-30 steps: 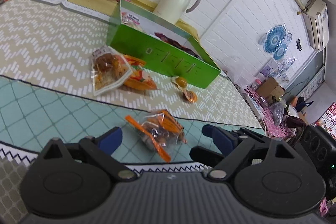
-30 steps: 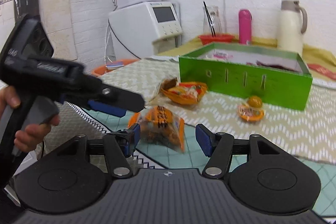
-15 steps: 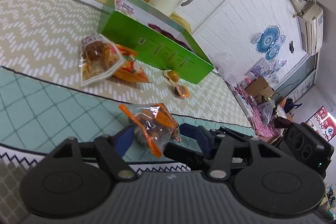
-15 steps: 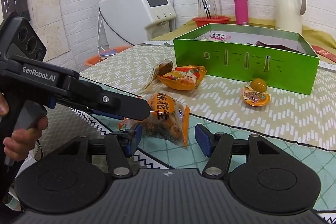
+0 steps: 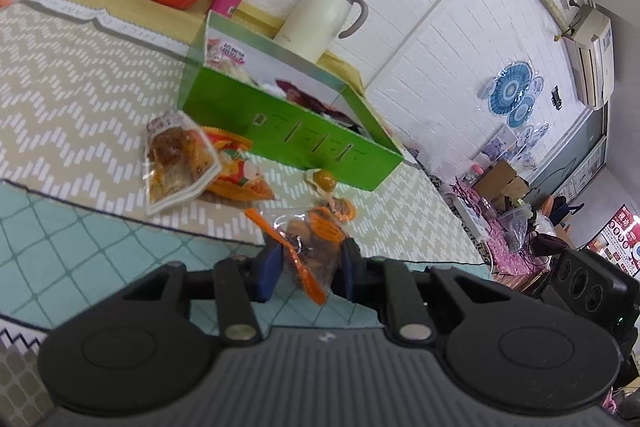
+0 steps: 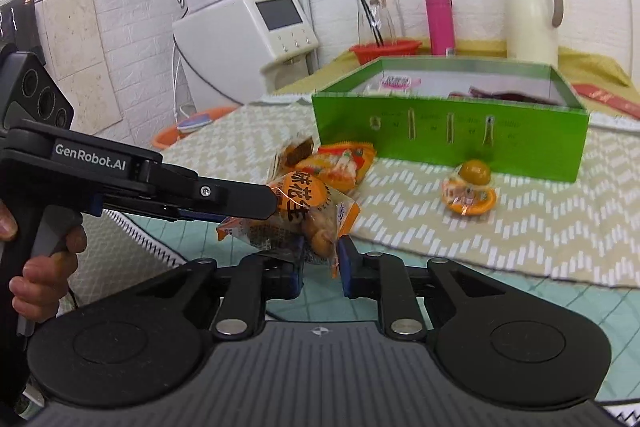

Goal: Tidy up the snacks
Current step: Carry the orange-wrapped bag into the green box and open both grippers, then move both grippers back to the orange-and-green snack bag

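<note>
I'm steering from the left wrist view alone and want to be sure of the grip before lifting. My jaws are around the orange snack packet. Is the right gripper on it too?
Observer: Yes. The right gripper has just been closing its jaws and now pinches the bottom edge of the peanut packet.
Operator: Where does mine hold it, seen from that side?
Observer: The left gripper, whose jaws have also just been closing, reaches in from the left and clamps the packet's left end, beside the round orange label.
Operator: Anything in the background that I can't see?
Observer: A white appliance with a screen stands in the far left background.
</note>
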Tool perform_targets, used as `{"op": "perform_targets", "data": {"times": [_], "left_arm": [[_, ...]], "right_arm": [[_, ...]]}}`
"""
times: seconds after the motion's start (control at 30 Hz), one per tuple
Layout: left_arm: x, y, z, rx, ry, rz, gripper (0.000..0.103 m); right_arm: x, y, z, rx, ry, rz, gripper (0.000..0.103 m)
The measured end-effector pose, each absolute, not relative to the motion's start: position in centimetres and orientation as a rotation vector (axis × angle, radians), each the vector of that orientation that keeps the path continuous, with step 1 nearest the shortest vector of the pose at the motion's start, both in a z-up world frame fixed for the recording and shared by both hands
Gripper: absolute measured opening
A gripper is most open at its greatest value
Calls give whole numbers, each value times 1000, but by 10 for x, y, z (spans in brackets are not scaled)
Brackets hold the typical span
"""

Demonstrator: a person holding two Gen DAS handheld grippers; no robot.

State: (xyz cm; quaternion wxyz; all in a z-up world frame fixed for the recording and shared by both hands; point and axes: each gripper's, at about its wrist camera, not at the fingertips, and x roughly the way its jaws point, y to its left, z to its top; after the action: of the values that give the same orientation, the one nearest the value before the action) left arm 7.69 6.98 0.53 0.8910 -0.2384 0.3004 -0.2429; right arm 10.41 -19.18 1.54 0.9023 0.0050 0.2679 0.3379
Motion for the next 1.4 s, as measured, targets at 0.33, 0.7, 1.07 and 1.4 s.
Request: {"op": "perform_targets", "data": {"times": [0.33,0.7,1.07,1.4], "left_arm": [[126,55,65,-415,455,-553,16],[214,48,70,-428,458,-563,16],[275,47,40,-414,540,-550,17],[269,48,40,-378,473,-453,89]], "right_arm": [[141,-198,64,26,384,613,33],[207,-199,70,79,358,527,33],[257,-194,43,89,436,497,34],[258,-187,33,-15,359,489,103]]}}
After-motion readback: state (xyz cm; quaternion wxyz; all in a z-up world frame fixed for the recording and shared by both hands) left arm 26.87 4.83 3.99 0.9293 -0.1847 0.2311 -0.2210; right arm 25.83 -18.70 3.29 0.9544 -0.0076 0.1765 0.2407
